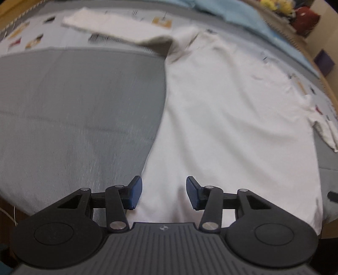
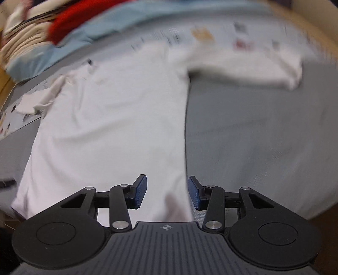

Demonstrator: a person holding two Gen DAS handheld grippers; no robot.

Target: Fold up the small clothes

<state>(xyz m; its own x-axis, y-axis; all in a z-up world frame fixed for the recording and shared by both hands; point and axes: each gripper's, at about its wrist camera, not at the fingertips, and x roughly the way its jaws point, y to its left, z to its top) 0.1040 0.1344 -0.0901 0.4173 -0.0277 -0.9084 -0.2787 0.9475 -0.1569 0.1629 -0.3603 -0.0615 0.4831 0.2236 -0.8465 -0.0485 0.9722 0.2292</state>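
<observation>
Left gripper, nearest the lens: jaws partway apart, blue pads clear of any fabric, hung over the near hem at the garment's left bottom corner. Nothing is between the pads; placement suggests a corner pinch in preparation.

Grey bedcover: largest item, a flat, bare work surface, with a patterned band along the far side.

White long-sleeved top: task garment, spread flat on the bedcover, hem toward both cameras, neck away. Judged laid out this way so both bottom corners can be taken together for a first fold.

Sleeve: stretched outward across the patterned band, not yet folded in. The opposite sleeve lies bunched at the garment's far edge.

Light blue cloth: beyond the garment, apart from it; set aside.

Right gripper: jaws likewise half apart and empty, straddling the garment's right side edge near the hem, mirroring the left.
</observation>
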